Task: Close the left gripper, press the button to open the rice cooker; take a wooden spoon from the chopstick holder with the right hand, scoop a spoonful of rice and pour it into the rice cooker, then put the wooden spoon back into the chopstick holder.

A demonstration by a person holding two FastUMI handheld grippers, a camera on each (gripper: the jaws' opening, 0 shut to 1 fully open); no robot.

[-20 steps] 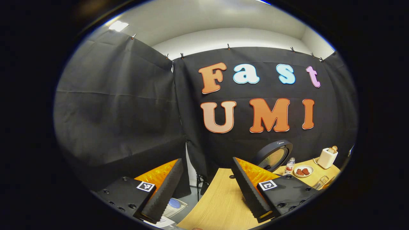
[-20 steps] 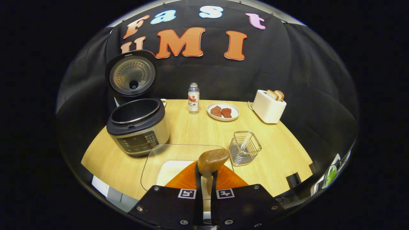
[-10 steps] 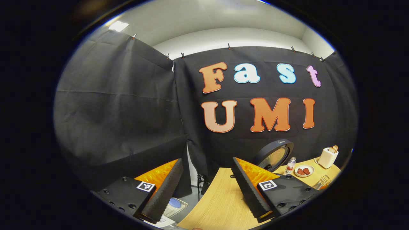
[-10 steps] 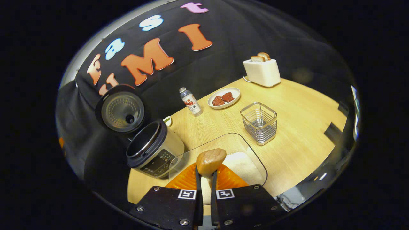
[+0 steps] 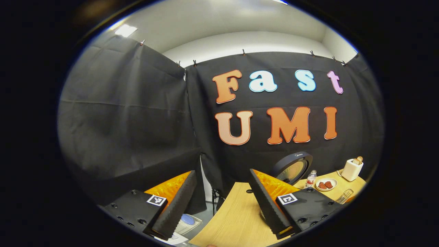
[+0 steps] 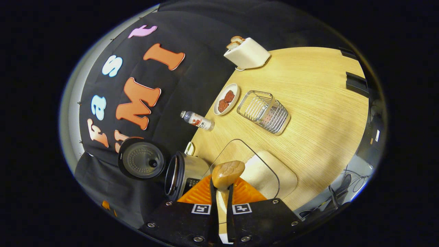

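My right gripper [image 6: 221, 188] is shut on the handle of the wooden spoon [image 6: 228, 172], whose bowl sticks up just past the fingertips. The spoon hangs over the clear glass container [image 6: 240, 151] that holds white rice [image 6: 271, 171]. Left of it stands the rice cooker [image 6: 181, 173] with its lid [image 6: 141, 160] swung open. The wire chopstick holder [image 6: 265, 111] stands farther out on the table. The whole right gripper view is rolled steeply. My left gripper [image 5: 221, 173] is open and holds nothing, at the table's left end, with the cooker lid [image 5: 291, 168] beyond its right finger.
On the wooden table [image 6: 308, 89] stand a small bottle [image 6: 197, 120], a plate of brown pieces [image 6: 226, 99] and a white toaster with bread [image 6: 247, 53]. A small dish [image 6: 189, 148] sits behind the cooker. The table's left edge [image 5: 219, 212] runs below my left gripper.
My right gripper has rolled further with the spoon, so the table now stands much steeper in its view. The left gripper has barely shifted and stays open.
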